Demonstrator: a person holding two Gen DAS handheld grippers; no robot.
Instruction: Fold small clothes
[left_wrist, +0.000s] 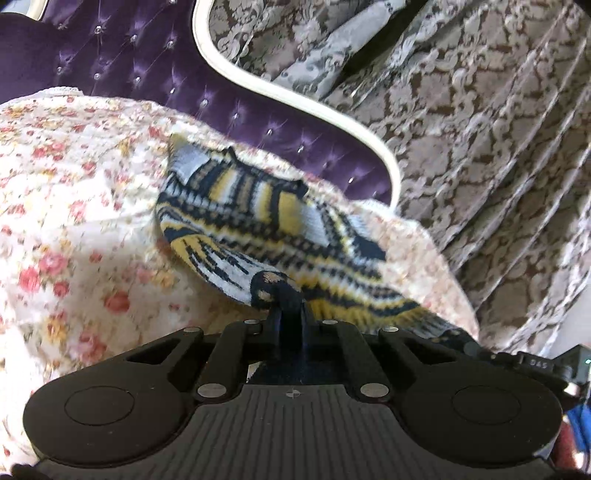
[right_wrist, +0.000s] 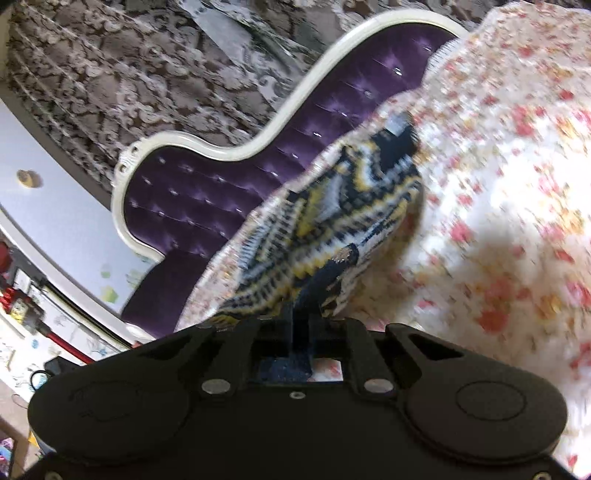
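Observation:
A small knitted garment (left_wrist: 258, 225) with navy, yellow and white pattern is held up over a floral bedspread (left_wrist: 66, 206). My left gripper (left_wrist: 286, 306) is shut on its near dark hem, the fabric bunched between the fingers. In the right wrist view the same garment (right_wrist: 332, 218) hangs in front, and my right gripper (right_wrist: 301, 314) is shut on its dark edge. The garment stretches between the two grippers, lifted off the bedspread (right_wrist: 498, 221). The right wrist view is motion-blurred.
A purple tufted headboard (left_wrist: 129, 55) with a cream frame stands behind the bed, also in the right wrist view (right_wrist: 207, 192). Patterned brown-grey curtains (left_wrist: 480, 129) hang behind it. A wall with stickers and cluttered items (right_wrist: 33, 295) lies at the far left.

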